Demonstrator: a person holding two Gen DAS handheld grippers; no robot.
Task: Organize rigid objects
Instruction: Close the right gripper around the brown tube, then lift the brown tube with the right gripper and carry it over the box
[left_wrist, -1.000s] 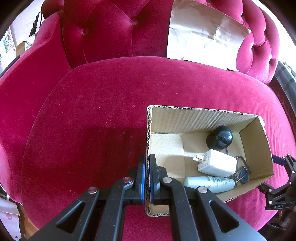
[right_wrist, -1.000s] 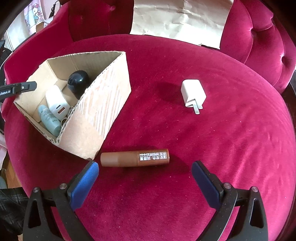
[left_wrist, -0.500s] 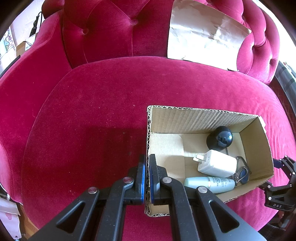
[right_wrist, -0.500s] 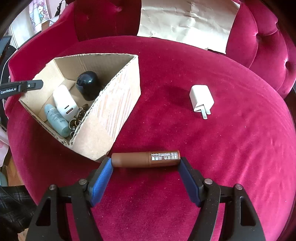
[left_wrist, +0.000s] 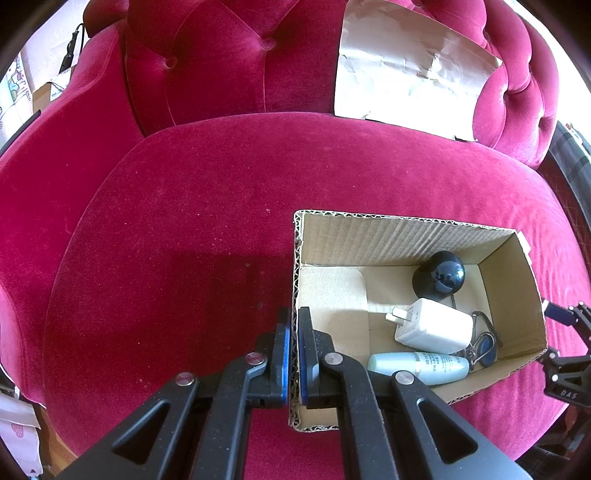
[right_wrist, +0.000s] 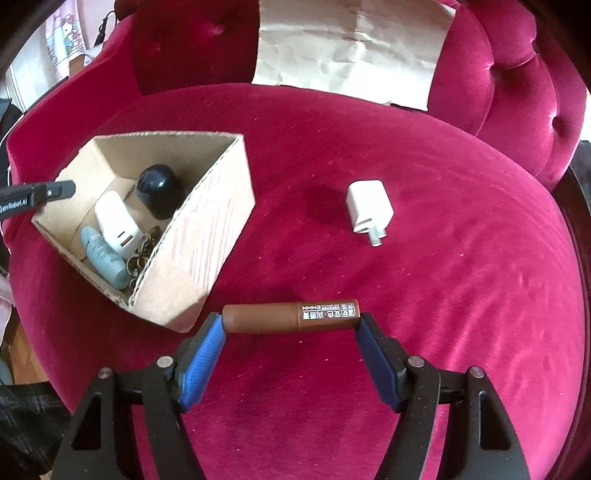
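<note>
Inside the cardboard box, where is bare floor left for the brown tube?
Bare floor lies at the cardboard box end beside the wall the left gripper clamps. The far end is crowded: dark ball, white charger, pale bottle, keys.

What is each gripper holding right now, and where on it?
Left gripper: shut on the cardboard box, clamping its near side wall. Right gripper: shut on the brown tube, pads pressing its two ends.

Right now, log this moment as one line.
left gripper: shut on cardboard box wall | right gripper: shut on brown tube ends | white charger: loose on cushion
</note>
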